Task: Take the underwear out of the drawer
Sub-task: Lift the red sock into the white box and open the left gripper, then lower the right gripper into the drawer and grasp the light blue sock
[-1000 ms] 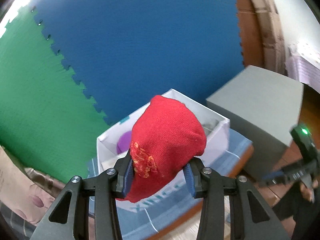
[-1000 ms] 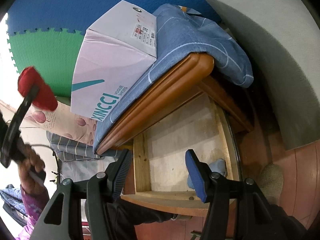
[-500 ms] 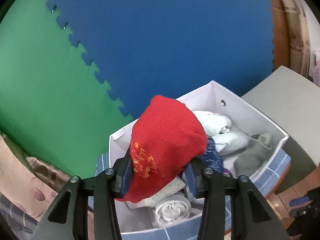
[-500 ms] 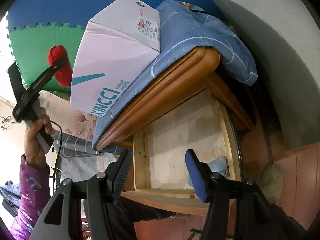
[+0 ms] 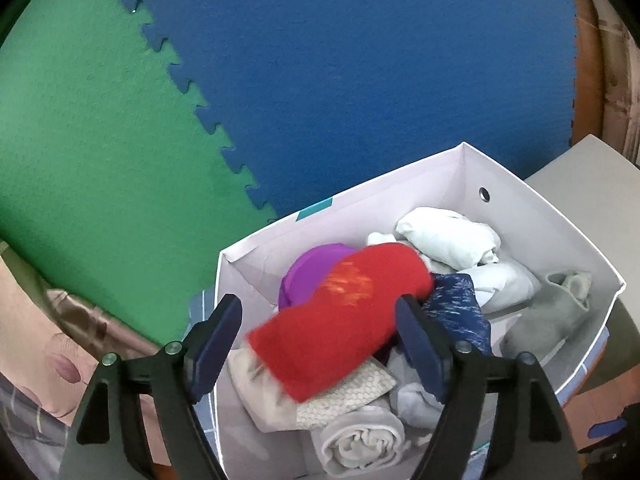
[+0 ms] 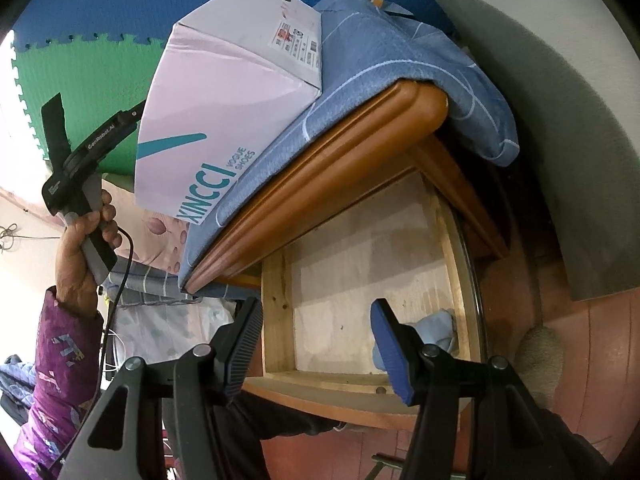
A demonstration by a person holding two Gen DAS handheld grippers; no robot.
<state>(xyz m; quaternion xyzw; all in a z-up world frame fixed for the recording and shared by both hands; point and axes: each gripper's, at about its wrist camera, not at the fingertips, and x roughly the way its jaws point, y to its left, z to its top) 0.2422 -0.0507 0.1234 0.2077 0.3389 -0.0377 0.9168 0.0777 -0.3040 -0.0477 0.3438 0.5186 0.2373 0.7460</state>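
My left gripper (image 5: 320, 332) is open above a white cardboard box (image 5: 520, 184). A red knit garment (image 5: 344, 316) lies blurred between the spread jaws, over the clothes piled in the box. My right gripper (image 6: 312, 344) is open and empty, pointing into an open wooden drawer (image 6: 276, 320). A light blue piece of underwear (image 6: 436, 328) lies at the drawer's right side, partly behind the right finger (image 6: 390, 350). The left gripper's handle (image 6: 86, 184) and the hand holding it show at the left of the right wrist view; its jaws are hidden behind the box.
The box (image 6: 224, 92) stands on a blue cloth (image 6: 384, 48) over the wooden cabinet top (image 6: 332, 160). It holds purple (image 5: 312, 268), white (image 5: 444, 236), grey (image 5: 556, 308) and navy (image 5: 460, 308) clothes. A grey block (image 6: 560, 100) stands to the right. Blue and green foam mats (image 5: 320, 60) cover the wall.
My left gripper has opened and the red garment has dropped from its grip onto the clothes in the box. The left gripper has moved further over the box. The right gripper has barely moved.
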